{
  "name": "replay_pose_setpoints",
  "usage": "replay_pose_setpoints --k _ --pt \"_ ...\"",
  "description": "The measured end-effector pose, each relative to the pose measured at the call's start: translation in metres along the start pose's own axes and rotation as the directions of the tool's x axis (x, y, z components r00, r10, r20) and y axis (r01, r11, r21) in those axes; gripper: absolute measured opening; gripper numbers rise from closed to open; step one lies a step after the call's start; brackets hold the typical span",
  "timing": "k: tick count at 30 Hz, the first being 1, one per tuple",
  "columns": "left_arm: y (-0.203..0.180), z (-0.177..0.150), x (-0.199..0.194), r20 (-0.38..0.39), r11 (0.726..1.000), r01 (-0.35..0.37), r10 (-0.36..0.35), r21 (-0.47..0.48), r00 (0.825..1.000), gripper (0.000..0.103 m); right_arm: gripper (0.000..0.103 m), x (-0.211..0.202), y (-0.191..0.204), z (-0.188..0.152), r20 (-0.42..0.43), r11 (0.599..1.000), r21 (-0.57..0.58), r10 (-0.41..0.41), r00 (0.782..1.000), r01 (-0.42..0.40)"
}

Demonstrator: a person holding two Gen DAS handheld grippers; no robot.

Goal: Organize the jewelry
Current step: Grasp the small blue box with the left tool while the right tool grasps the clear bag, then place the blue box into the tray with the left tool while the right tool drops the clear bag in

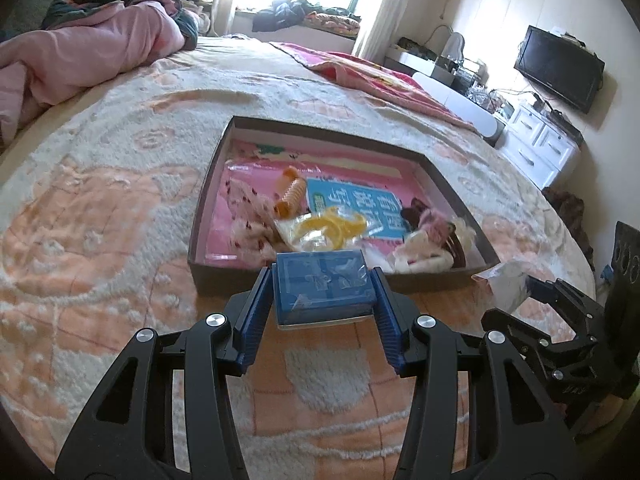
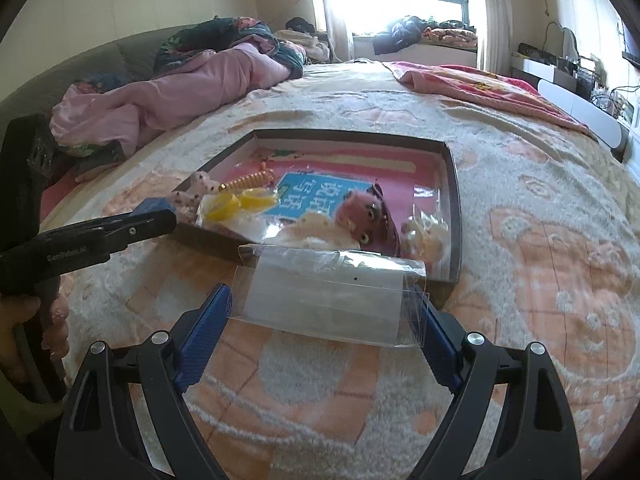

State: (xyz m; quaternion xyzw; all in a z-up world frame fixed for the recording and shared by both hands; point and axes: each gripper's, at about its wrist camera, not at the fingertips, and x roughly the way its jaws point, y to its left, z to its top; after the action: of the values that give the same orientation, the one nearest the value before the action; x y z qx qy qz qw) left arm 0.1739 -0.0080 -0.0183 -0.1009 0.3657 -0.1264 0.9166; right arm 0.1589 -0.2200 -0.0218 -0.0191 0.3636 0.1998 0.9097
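A: The blue box (image 1: pixel 323 286) looks wrapped in shiny clear film, and the clear bag (image 2: pixel 324 294) is glossy, crinkled plastic.

B: The bedspread (image 1: pixel 100 208) is tufted cloth, rough and matt. The tray (image 1: pixel 218 272) seems matt cardboard, with a glossy pink lining.

A: The left claw (image 1: pixel 322 312) has ribbed blue pads (image 1: pixel 250 324) on smooth black plastic arms, with bright metal screws.

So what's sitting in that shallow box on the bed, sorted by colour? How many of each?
Inside the box, as far as I can tell:
Orange: 1, a spiral hair clip
Yellow: 1, a bagged yellow piece
Blue: 1, a printed card
Pink: 1, a fuzzy hair clip
White or cream fabric pieces: 3 (one is speckled)
Total: 7
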Motion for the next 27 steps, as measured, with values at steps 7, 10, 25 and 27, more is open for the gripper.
replay_pose_setpoints --k 7,10,25,27 --pt "-0.003 0.018 0.012 0.013 1.0 0.003 -0.003 0.008 1.0 0.04 0.085 0.017 -0.007 0.014 0.002 1.0 0.01 -0.025 1.0 0.025" --pt "-0.006 0.023 0.02 0.009 1.0 0.004 -0.004 0.013 1.0 0.04 0.085 0.025 -0.01 0.019 0.002 0.999 0.008 -0.041 0.999 0.041" --pt "-0.016 0.052 0.062 -0.023 0.999 -0.006 0.007 0.039 1.0 0.04 0.085 0.061 -0.034 0.053 0.001 0.995 -0.017 -0.1 0.995 0.1" --pt "-0.017 0.055 0.067 -0.029 0.999 -0.008 0.009 0.044 1.0 0.04 0.085 0.067 -0.038 0.056 -0.006 0.994 -0.014 -0.11 0.994 0.11"
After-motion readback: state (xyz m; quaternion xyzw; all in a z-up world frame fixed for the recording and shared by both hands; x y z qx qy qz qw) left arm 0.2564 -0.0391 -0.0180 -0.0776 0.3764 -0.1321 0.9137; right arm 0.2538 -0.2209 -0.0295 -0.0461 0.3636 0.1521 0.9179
